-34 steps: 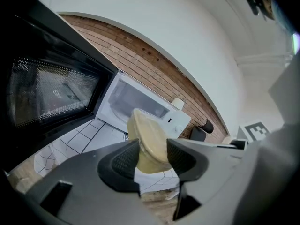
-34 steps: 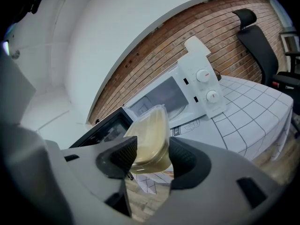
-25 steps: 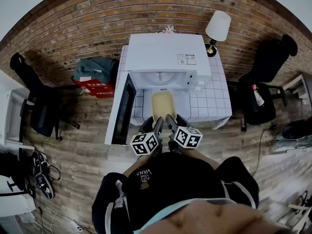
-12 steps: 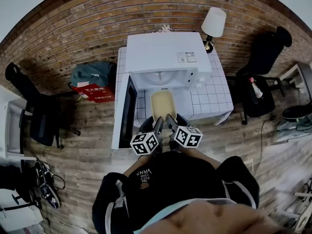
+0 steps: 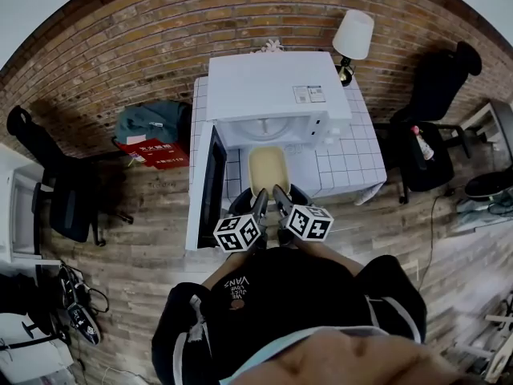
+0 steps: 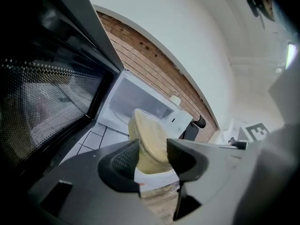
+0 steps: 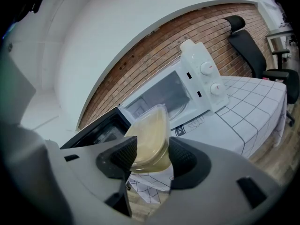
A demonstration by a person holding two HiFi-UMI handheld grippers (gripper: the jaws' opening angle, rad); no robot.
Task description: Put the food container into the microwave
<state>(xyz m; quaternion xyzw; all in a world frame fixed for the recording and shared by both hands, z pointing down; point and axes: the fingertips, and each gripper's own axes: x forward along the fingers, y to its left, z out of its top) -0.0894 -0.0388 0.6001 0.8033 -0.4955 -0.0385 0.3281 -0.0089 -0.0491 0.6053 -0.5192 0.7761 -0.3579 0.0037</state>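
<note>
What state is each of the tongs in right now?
Left tongs: closed on the food container.
Right tongs: closed on the same food container.

The microwave point(image 5: 272, 91) is white. In front of it the food container point(image 5: 268, 169) is pale yellow. The worktop point(image 5: 353, 163) under the microwave is white with thin dark squares. Behind it the wall point(image 5: 160, 30) is red-brown brick

Table point(image 5: 353, 171), white gridded cloth, stands on wood-plank floor point(image 5: 136, 239). On it: white microwave point(image 5: 272, 87), far side, left of centre, door open toward near left. Table lamp point(image 5: 353, 40) at far right corner. On floor: black chairs at left point(image 5: 64, 191) and right point(image 5: 437, 111).
</note>
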